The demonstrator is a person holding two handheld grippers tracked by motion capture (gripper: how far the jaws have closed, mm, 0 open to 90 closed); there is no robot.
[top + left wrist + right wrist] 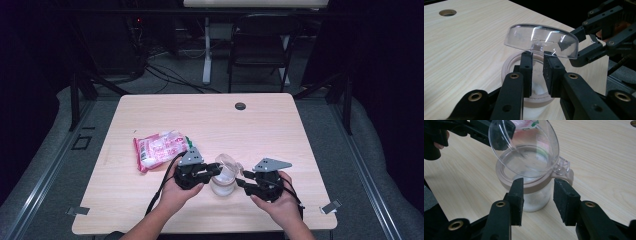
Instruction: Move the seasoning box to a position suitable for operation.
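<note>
Jar with a hinged clear lid, standing on the near half of the wooden table, between the two hand-held tools. The left gripper reaches the lid's underside; its jaws stand narrowly parted, and whether the pads press on the small tab there cannot be told. The right gripper has its jaws apart, straddling the jar's brown collar without touching it.

To do this step well, judged from the poses, the right jaws should close on the collar to steady the jar before the left swings the lid fully back, moving along the hinge's arc, not straight up.

The right gripper view shows the hinge and white granules inside the jar. The left gripper view shows the tab under the lid. The high view adds a pink packet lying well apart to the left.
</note>
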